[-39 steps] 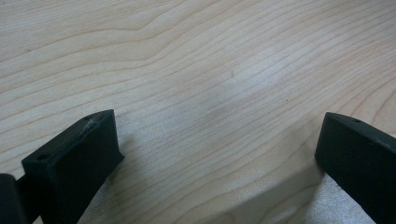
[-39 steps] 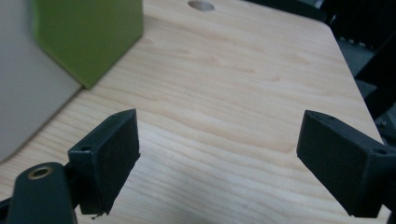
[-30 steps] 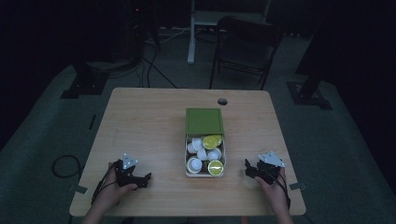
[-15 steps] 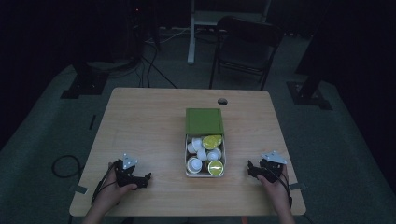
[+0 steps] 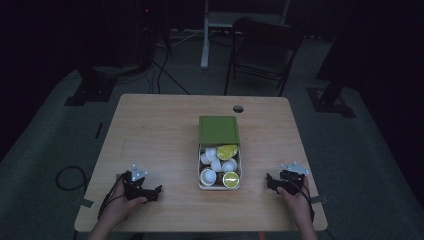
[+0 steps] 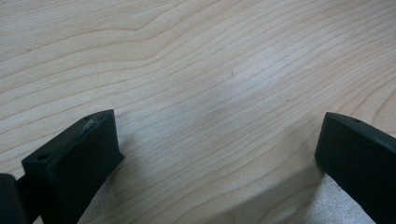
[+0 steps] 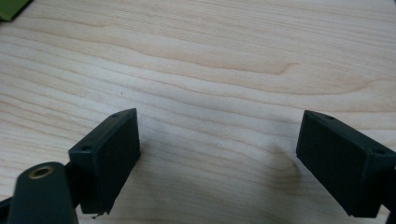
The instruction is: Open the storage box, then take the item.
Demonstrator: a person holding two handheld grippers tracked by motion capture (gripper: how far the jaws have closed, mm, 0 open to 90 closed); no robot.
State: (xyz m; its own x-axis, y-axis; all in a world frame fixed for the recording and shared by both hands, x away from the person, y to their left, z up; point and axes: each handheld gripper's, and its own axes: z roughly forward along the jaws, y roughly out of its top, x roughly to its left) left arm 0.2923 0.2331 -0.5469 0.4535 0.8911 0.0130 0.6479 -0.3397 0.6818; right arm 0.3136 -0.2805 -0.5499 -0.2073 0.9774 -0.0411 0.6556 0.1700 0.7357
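High view: the only difference from the pictures a moment before is slight, the right tongs (image 5: pixel 276 183) have slid a little outward and toward the near edge of the pale wooden desk (image 5: pixel 160 135), while the left tongs (image 5: pixel 152 192) sit where they were, near the desk's front left corner. The shallow metal tin with its green lid hinged open behind it (image 5: pixel 219 131) rests at the middle of the desk, between the two hands and well apart from each; inside lie small round capsules, white ones (image 5: pixel 216 165) and two with yellow-green foil tops (image 5: pixel 231 180), and nothing among them has shifted. In the left gripper view the black jaws stand wide with bare wood grain between them, and the right gripper view shows the same, jaws spread wide over bare desk with a green corner of the lid (image 7: pixel 10 8) at the upper left. Both tongs hold nothing. I judge that the work on the tin has not begun, or is at a pause: the small retreat of the right hand reads as settling into a rest pose rather than a reach, so the next move would call for either hand to travel inward to the tin.
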